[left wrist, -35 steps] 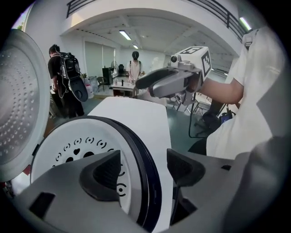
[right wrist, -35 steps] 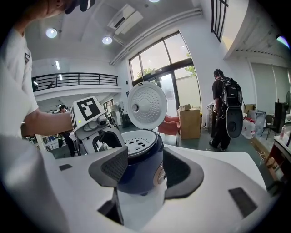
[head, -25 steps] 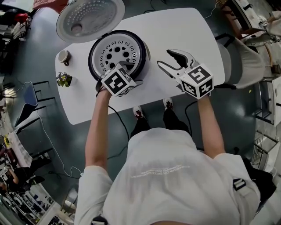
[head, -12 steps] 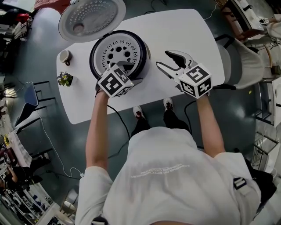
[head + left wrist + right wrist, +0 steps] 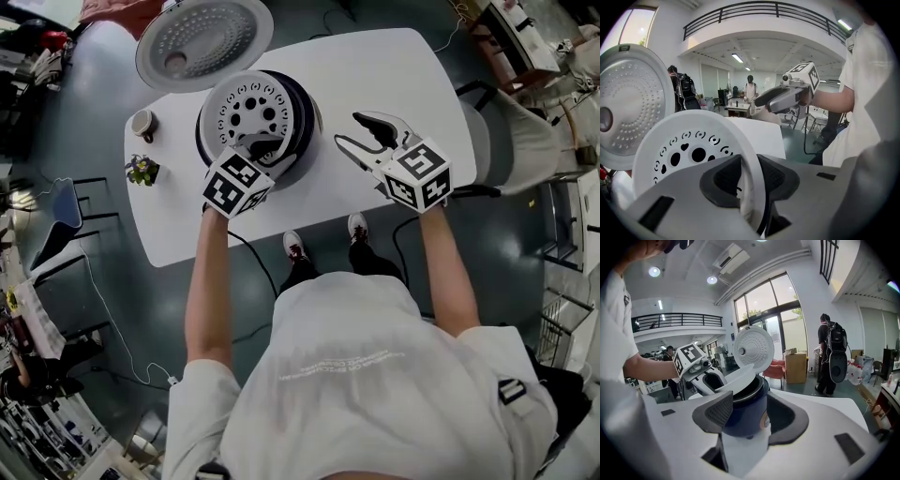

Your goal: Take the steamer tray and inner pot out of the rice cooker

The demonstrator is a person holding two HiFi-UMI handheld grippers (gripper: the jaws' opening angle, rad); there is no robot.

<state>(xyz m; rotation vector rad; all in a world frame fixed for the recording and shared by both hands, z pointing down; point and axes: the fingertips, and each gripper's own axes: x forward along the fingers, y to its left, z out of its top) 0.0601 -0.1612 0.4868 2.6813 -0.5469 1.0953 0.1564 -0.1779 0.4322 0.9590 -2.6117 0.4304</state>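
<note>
The dark blue rice cooker (image 5: 302, 112) (image 5: 745, 411) stands on the white table (image 5: 394, 75) with its lid (image 5: 204, 42) (image 5: 753, 347) swung open. The white perforated steamer tray (image 5: 246, 105) (image 5: 686, 145) (image 5: 737, 377) is tilted, with its near edge raised above the cooker's mouth. My left gripper (image 5: 265, 148) (image 5: 751, 180) has just been closing, and its pads now pinch the tray's near rim. My right gripper (image 5: 352, 128) (image 5: 757, 416) hovers open to the right of the cooker, with nothing between its fingers. The tray hides the inner pot.
A cup (image 5: 142, 122) and a small potted plant (image 5: 142, 170) sit on the table's left end. A grey chair (image 5: 520, 141) stands to the right of the table. A cable (image 5: 251, 258) runs down from the table's near edge.
The left gripper's jaws have closed onto the tray's near rim and risen. The tray has tipped up out of the cooker. The right gripper has stayed in place.
</note>
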